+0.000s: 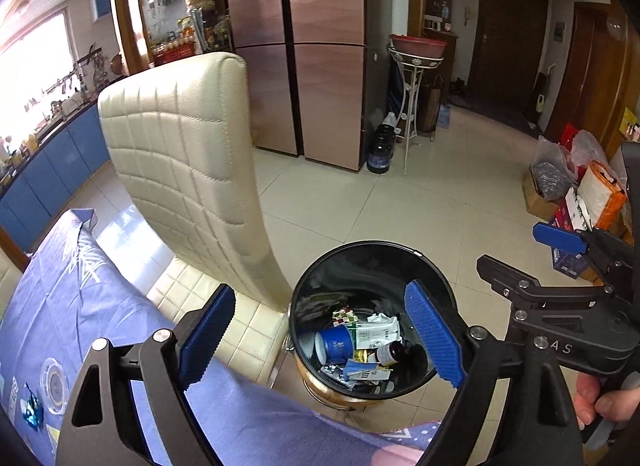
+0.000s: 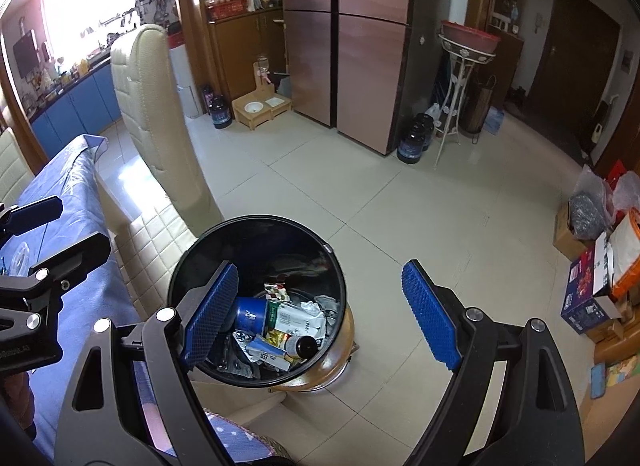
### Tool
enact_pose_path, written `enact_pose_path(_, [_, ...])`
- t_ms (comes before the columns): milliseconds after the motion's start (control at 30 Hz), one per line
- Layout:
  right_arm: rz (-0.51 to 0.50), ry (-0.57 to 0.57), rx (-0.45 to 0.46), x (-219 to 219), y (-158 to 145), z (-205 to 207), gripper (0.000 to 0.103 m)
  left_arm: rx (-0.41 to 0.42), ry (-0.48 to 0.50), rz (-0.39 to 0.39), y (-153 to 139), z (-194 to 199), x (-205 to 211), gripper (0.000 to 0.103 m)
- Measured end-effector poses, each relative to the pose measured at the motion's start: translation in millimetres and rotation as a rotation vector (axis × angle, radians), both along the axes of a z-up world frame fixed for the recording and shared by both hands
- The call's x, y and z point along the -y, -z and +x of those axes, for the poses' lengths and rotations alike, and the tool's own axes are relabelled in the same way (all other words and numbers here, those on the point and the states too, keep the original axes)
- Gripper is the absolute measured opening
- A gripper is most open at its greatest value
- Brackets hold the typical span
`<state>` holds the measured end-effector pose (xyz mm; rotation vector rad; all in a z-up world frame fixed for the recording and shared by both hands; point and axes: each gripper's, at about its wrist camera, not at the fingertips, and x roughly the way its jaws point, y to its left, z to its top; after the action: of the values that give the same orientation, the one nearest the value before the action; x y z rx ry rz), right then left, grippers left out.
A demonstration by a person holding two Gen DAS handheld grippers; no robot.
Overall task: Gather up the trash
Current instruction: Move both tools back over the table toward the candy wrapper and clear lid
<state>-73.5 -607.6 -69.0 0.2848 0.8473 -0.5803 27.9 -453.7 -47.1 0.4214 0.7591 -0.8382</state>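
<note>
Far left: blue tablecloth [image 1: 80, 290] on the table edge, then a cream quilted chair [image 1: 180, 153] beside it. Left gripper [image 1: 320, 334] has its jaws spread wide, nothing between the pads; it hangs above the black trash bin [image 1: 304, 286], which stands on the tile floor just beside the chair seat. Trash lies at the bin bottom, below the jaws and apart from them: blue cup [image 1: 334, 344], white wrapper [image 1: 376, 332], brown bottle [image 1: 390, 353]. Right gripper [image 2: 320, 314] is also spread wide and empty, its left pad over the bin rim [image 2: 192, 250], its right pad out over bare floor. Boxes and bags [image 2: 600, 258] sit far right by the wall.
</note>
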Motion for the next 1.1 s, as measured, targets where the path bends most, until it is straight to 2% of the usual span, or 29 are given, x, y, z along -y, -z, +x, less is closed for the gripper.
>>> enact_pose_path(233, [-0.018, -0.098, 0.012, -34, -10, 28, 0.084, 0.027, -0.104, -0.009, -8, 14, -51, 0.085])
enact_pose_path(567, [-0.040, -0.262, 0.015, -105, -18, 70, 0.084, 0.021, -0.254, -0.011, -12, 35, -127, 0.085])
enact_pose_path(1100, [-0.054, -0.428, 0.013, -191, -23, 109, 0.084, 0.009, -0.409, -0.017, -12, 49, -218, 0.085])
